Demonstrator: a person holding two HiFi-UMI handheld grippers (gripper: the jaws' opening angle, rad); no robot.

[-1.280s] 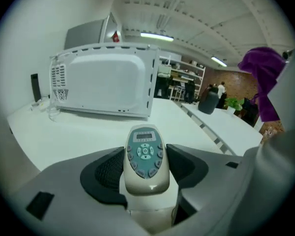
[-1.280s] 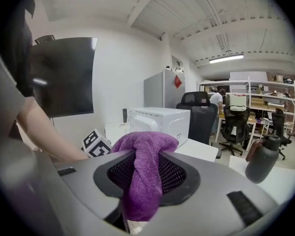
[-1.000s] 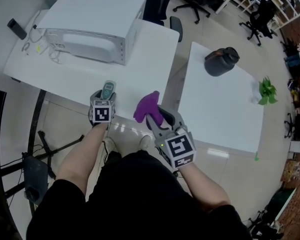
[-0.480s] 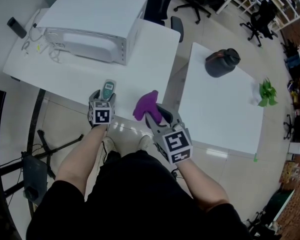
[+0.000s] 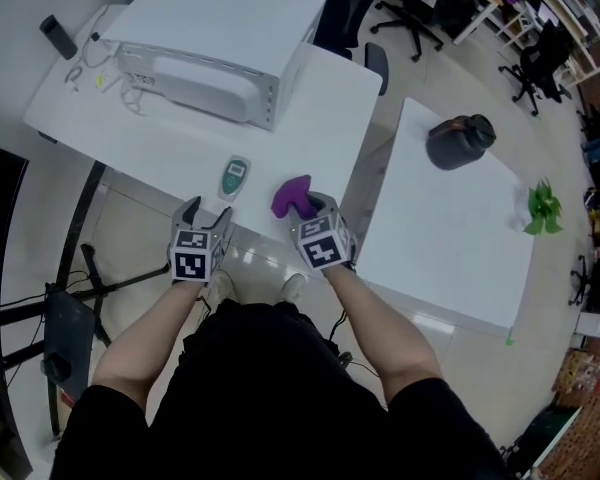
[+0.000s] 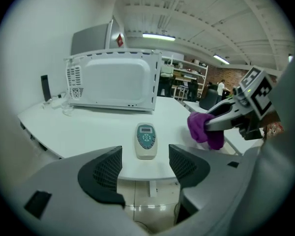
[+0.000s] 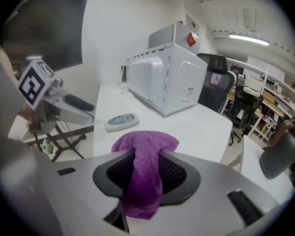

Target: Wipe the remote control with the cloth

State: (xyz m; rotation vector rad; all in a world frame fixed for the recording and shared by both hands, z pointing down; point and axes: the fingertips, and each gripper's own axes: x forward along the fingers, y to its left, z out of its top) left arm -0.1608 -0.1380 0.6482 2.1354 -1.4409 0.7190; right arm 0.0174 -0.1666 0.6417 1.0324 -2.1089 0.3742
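The grey-white remote control (image 5: pixel 235 177) (image 6: pixel 145 140) lies flat on the white table (image 5: pixel 310 118) near its front edge. My left gripper (image 5: pixel 202 218) (image 6: pixel 143 168) stands open just short of it. Its jaws have just been opening, and nothing is between them. My right gripper (image 5: pixel 308 208) (image 7: pixel 146 173) is shut on the purple cloth (image 5: pixel 293 196) (image 7: pixel 145 166), low over the table to the right of the remote. Its jaws have just eased wider, but the cloth is still pinched and hangs between them. In the right gripper view the remote (image 7: pixel 121 121) lies ahead to the left.
A white microwave (image 5: pixel 215 53) stands at the back of the table, with cables (image 5: pixel 90 73) and a black device (image 5: pixel 55 36) at its left. Across a gap, a second white table (image 5: pixel 450 238) carries a dark pot (image 5: pixel 460 141) and a green plant (image 5: pixel 545 208).
The remote was between the left jaws; now it lies free on the table and that gripper has drawn back toward me. The right gripper has come down with the cloth.
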